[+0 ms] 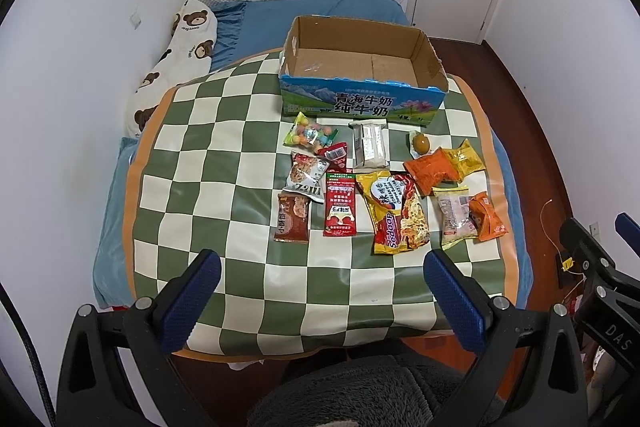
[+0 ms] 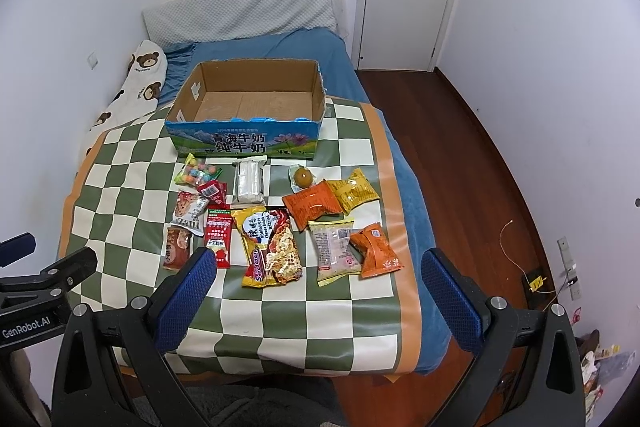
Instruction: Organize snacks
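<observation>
Both hand-held grippers hover over the near edge of the checked mat (image 1: 224, 131) on the bed; jaws of each stand wide apart, nothing between them. Left hand-held gripper (image 1: 322, 277); right hand-held gripper (image 2: 320, 277).

Snacks, left to right, all lying ahead of the grippers:
- brown packet (image 1: 291, 218), nearest the left gripper's left finger
- white packet (image 1: 306, 177) beyond it, then candy bag (image 1: 310, 137) farther off, a small red packet (image 1: 335, 155) touching it
- red sachet (image 1: 339, 205), ahead of the left gripper, centre
- clear wafer pack (image 1: 370, 146), farthest, just short of the box
- noodle bag (image 2: 270, 249), just ahead between the right gripper's fingers
- egg (image 2: 303, 175), far right-centre
- orange packet (image 2: 314, 205) and yellow packet (image 2: 354, 190), overlapping
- pale packet (image 2: 334, 251), with an orange pouch (image 2: 376, 251) lying over its right edge

Box (image 2: 244, 103): open, empty, beyond every snack.

Judgement: nothing moved in yet; first pick pending. Best approach is to take outlying singles first, brown packet on the left and orange pouch on the right. Come down flat, pinch a crimped edge, lift clear before carrying over the box's front wall. Overlapped pairs risk dragging a neighbour.
</observation>
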A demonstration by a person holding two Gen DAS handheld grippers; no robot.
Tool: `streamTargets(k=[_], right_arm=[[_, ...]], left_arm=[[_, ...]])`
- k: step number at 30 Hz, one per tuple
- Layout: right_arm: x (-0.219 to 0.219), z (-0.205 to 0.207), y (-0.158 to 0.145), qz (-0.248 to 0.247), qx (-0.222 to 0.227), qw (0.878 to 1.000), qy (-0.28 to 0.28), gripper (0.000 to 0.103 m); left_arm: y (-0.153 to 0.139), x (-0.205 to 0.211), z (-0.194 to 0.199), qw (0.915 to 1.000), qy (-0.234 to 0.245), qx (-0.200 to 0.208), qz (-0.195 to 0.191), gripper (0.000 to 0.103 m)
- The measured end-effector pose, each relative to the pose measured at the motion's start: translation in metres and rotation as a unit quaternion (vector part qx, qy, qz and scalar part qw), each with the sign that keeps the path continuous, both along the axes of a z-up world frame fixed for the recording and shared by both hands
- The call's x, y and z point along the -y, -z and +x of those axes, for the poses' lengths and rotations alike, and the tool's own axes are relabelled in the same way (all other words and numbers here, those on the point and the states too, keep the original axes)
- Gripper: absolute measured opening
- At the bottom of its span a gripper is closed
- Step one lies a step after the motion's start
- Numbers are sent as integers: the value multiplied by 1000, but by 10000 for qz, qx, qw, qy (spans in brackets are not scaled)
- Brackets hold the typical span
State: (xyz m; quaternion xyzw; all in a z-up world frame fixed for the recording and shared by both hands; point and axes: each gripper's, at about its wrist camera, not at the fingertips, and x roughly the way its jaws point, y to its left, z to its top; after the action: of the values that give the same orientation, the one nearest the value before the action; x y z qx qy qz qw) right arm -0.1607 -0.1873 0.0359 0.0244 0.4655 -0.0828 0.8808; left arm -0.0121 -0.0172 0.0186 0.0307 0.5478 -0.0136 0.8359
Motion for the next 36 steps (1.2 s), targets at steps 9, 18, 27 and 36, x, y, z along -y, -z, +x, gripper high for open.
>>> streamTargets(k=[9, 18, 27, 36], right_arm=[[2, 0, -1, 52, -46, 10000, -5, 103], [12, 10, 14, 271, -207, 9994, -11, 103], [42, 67, 113, 725, -862, 9936, 89, 103], [102, 146, 256, 1278, -1681, 9767, 391, 87]], left_arm=[[-6, 8, 4, 10000, 27, -8, -13, 103], [6, 8, 6, 10000, -4, -29, -74, 103], [127, 27, 78, 9907, -187, -1233, -538, 102], [268, 75, 162, 9494, -510, -2711, -1498, 102]])
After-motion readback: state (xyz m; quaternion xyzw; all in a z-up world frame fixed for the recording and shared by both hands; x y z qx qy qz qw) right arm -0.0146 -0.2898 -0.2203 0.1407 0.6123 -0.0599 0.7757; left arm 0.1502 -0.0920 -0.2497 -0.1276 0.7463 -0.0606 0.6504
